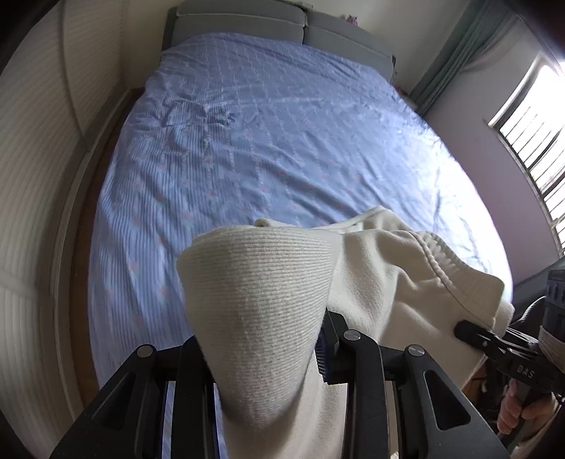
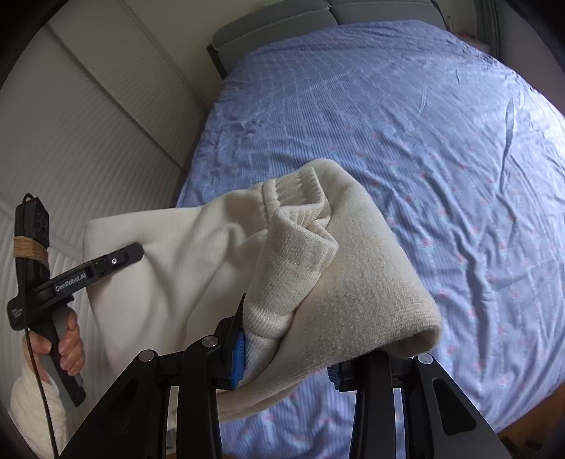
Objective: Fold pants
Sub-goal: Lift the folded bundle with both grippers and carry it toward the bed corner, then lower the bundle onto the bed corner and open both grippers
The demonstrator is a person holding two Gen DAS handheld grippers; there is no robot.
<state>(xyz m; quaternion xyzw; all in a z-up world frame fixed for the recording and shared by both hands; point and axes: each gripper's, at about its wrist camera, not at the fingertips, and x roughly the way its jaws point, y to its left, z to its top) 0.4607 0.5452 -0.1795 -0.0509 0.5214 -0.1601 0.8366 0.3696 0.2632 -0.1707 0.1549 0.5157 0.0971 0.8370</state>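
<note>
Left wrist view gives me the bed [image 1: 282,134] first, its blue patterned sheet filling most of what I see, with the grey headboard [image 1: 247,21] at its far end. A ribbed pale wall [image 1: 35,176] runs along one side of the bed and a bright window [image 1: 536,116] stands off the other side.

Above the near end of the bed I have the cream pants [image 1: 381,268] lifted clear of the sheet, slung between my two tools. My left claw [image 1: 268,363] is clamped on a ribbed cuff of the pants, the cloth bunched between its jaws and draping over them. From the right wrist view, my right claw [image 2: 286,356] is clamped on another bunch of the same pants, ribbed edge and fleece folded over it, blue pads showing at either side.

Smallest, at the wall side of the bed, the person's left hand [image 2: 67,342] grips its tool's handle.
</note>
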